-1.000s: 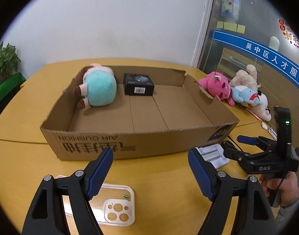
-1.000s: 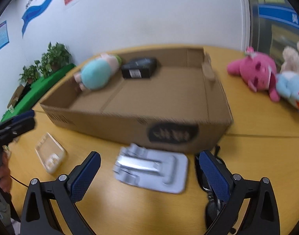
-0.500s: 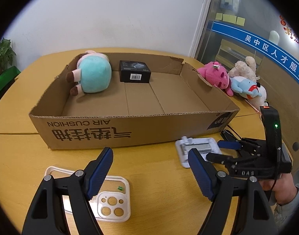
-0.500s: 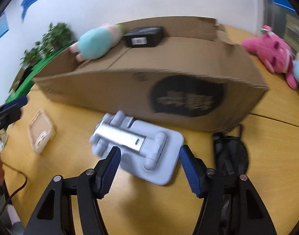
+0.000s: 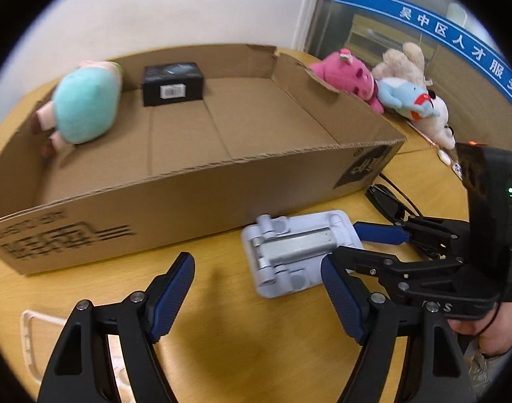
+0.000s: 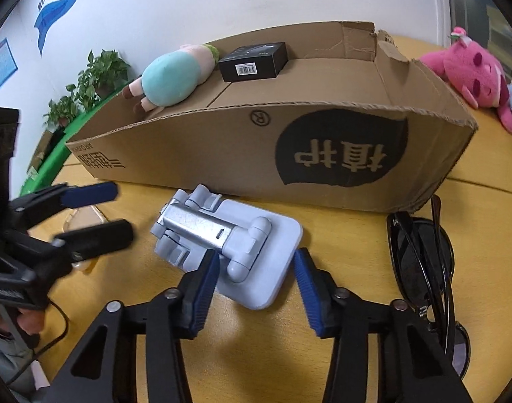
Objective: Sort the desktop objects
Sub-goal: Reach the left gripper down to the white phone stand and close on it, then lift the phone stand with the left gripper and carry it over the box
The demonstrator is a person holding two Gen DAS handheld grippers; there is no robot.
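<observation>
A white folding phone stand lies flat on the wooden table in front of the cardboard box; it also shows in the left wrist view. My right gripper is open with its jaws on either side of the stand's near end, close to its sides. My left gripper is open and empty, just left of the stand. The box holds a teal plush and a black carton.
Dark sunglasses lie right of the stand. A clear phone case lies at the near left. A pink plush, a blue one and a beige one sit right of the box. Potted plants stand far left.
My right gripper moved down and forward to the phone stand and narrowed its jaws around the stand's end. My left gripper swung right, toward the stand, and away from the phone case.
</observation>
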